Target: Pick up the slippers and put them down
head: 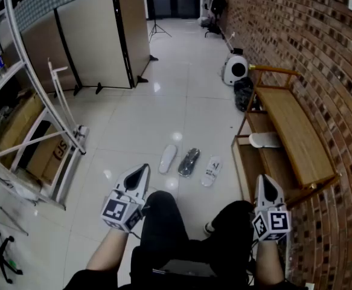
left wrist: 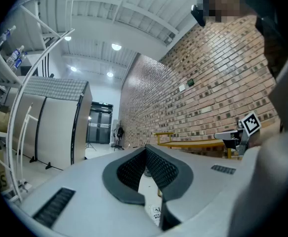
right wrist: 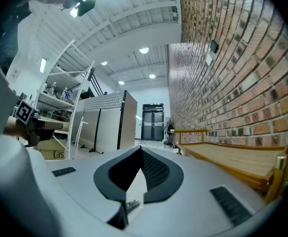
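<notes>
Well, my left gripper (head: 144,169) and right gripper (head: 265,180) keep nothing in their clenched jaws; the slippers (head: 188,162) lie untouched on the floor (head: 163,101).

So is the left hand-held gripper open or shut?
Shut. The left hand-held gripper is empty, its jaw tips touching in its own view.

1. Bright, even indoor light comes from ceiling lamps (right wrist: 144,50) left of the brick wall (head: 320,53).
2. The glossy floor (head: 163,113) left of that wall shows pale glare spots.
3. The slippers (head: 189,162) cast only faint shadows.
4. Fisheye distortion bows the wall.
5. Corners of both gripper views fall to black.
</notes>
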`<act>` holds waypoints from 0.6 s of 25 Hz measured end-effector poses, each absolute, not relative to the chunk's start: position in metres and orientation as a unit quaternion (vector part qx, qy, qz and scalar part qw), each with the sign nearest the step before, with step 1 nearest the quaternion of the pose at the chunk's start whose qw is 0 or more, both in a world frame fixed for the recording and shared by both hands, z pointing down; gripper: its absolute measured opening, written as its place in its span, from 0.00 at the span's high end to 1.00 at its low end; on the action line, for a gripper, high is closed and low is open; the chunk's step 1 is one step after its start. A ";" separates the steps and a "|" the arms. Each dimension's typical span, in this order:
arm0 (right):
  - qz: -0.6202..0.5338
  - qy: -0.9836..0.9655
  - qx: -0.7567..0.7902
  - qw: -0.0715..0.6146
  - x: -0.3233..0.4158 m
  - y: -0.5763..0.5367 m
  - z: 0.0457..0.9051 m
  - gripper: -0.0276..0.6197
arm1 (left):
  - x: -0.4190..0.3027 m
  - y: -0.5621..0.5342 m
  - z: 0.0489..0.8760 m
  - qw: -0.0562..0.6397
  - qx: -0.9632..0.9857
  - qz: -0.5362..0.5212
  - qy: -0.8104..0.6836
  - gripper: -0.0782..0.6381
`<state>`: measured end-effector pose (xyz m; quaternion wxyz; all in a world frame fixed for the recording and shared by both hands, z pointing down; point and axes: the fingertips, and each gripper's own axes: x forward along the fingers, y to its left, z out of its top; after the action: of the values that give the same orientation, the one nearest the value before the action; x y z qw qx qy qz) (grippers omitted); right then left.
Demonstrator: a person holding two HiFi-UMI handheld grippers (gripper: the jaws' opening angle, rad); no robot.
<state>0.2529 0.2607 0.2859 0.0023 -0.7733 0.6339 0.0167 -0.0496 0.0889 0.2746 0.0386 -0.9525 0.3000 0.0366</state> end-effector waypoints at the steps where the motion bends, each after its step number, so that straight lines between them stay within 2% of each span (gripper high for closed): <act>1: 0.022 0.636 -0.771 -0.004 0.251 0.260 0.280 0.95 | -0.050 0.089 0.270 0.044 -0.953 0.035 0.296 0.89; 8: 0.052 0.639 -0.768 -0.002 0.253 0.254 0.246 0.95 | -0.055 0.081 0.247 0.063 -0.949 0.044 0.306 0.89; 15: 0.045 0.646 -0.762 -0.015 0.256 0.236 0.260 0.95 | -0.044 0.071 0.255 0.090 -0.945 0.025 0.314 0.89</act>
<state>0.2558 0.2356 0.2600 -0.0150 -0.7621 0.6458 0.0451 -0.0442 0.0709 0.2548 0.0899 -0.9447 0.3144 0.0252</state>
